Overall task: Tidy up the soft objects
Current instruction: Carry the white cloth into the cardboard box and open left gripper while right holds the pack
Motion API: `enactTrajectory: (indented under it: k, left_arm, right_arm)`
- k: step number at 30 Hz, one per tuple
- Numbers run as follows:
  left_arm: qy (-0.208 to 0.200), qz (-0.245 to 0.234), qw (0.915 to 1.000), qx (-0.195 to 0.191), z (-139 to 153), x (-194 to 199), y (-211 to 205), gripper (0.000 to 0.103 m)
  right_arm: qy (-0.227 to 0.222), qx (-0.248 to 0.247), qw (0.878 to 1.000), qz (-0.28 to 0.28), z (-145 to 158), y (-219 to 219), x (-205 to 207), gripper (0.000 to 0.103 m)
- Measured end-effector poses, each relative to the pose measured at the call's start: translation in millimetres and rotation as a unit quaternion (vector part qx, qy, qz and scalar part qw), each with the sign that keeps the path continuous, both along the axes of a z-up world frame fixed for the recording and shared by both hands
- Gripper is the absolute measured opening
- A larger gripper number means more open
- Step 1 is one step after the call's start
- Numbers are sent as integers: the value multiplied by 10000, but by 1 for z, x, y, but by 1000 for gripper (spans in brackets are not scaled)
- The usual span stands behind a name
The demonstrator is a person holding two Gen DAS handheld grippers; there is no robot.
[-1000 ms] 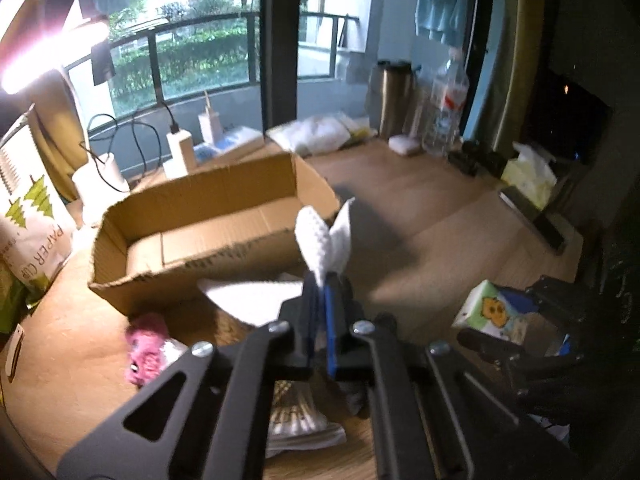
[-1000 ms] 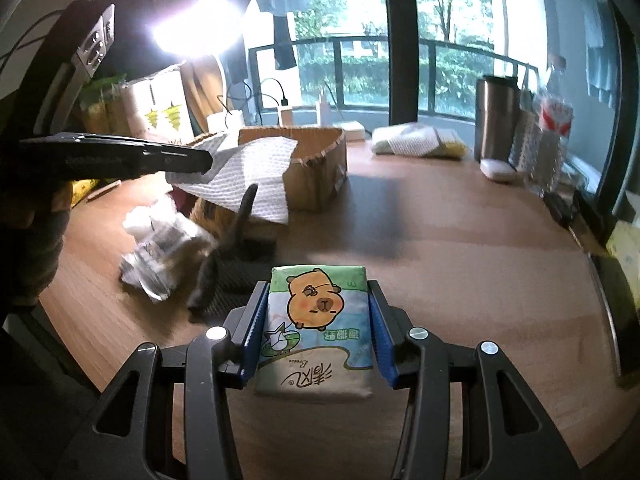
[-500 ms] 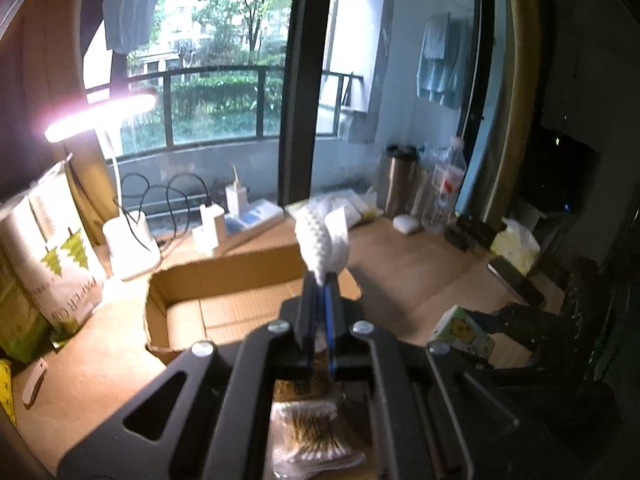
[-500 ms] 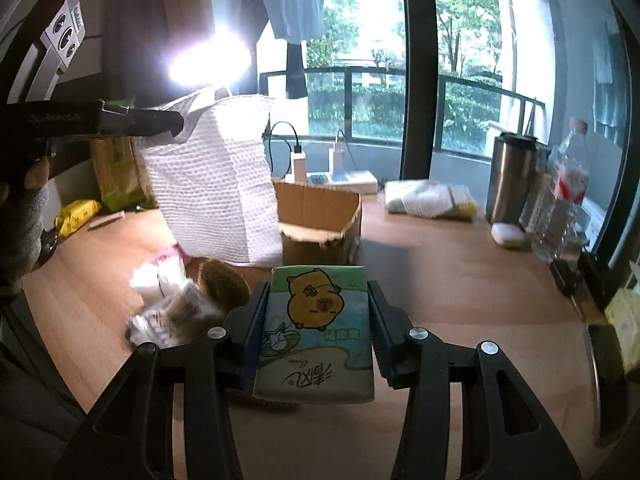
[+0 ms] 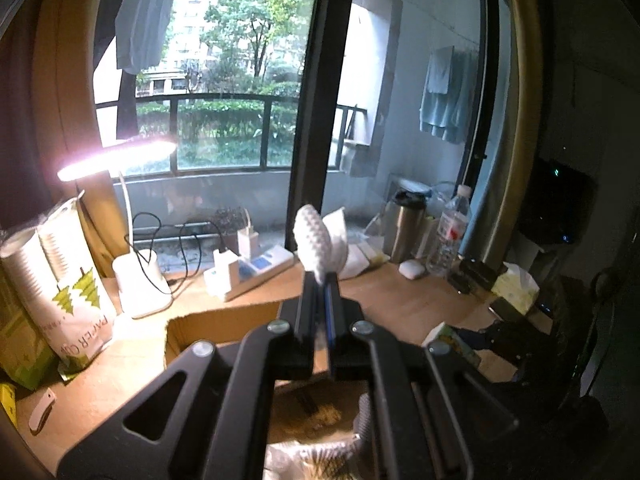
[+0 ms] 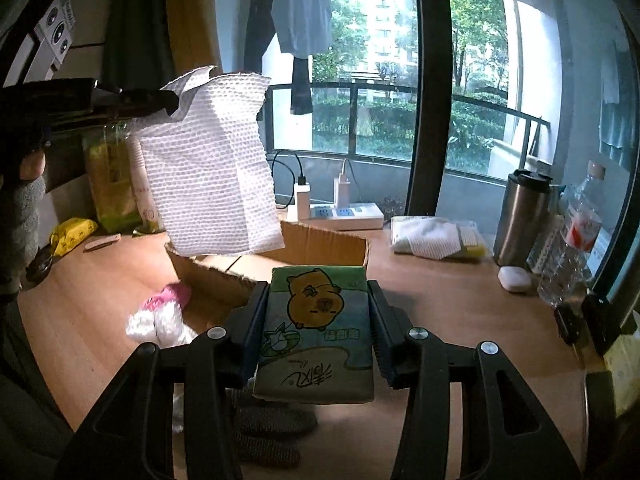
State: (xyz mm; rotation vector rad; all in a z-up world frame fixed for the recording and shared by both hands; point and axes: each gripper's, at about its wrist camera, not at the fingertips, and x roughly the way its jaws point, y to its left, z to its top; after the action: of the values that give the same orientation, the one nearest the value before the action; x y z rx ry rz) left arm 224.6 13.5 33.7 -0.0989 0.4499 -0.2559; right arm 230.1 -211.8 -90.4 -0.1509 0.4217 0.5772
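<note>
Right wrist view: left gripper (image 6: 170, 100) has lifted the towel (image 6: 212, 172) clear above the box (image 6: 320, 240), right gripper (image 6: 316, 332) stays clamped on the tissue pack (image 6: 316, 328), so both look ready to drop in.

Dimpled, matt white paper towel (image 6: 212, 168); glossy plastic-wrapped tissue pack (image 6: 316, 332). Smooth wood-grain table (image 6: 448, 320), rough brown cardboard box (image 6: 320, 240). Brushed metal tumbler (image 6: 520, 216), fluffy pink plush (image 6: 164, 312).

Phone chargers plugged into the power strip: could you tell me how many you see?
2: both on the power strip behind the cardboard box, one left, one right.
</note>
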Motion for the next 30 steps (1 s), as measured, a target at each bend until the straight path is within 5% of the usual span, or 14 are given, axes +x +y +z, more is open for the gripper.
enactTrajectory:
  k: [14, 30]
  left_arm:
    - [-23, 34, 10000, 1, -13, 33, -4, 3]
    - [639, 52, 9977, -199, -83, 89, -12, 3]
  right_arm:
    - [68, -1, 10000, 44, 4, 16, 35, 49]
    - [395, 14, 9992, -27, -8, 23, 80, 49]
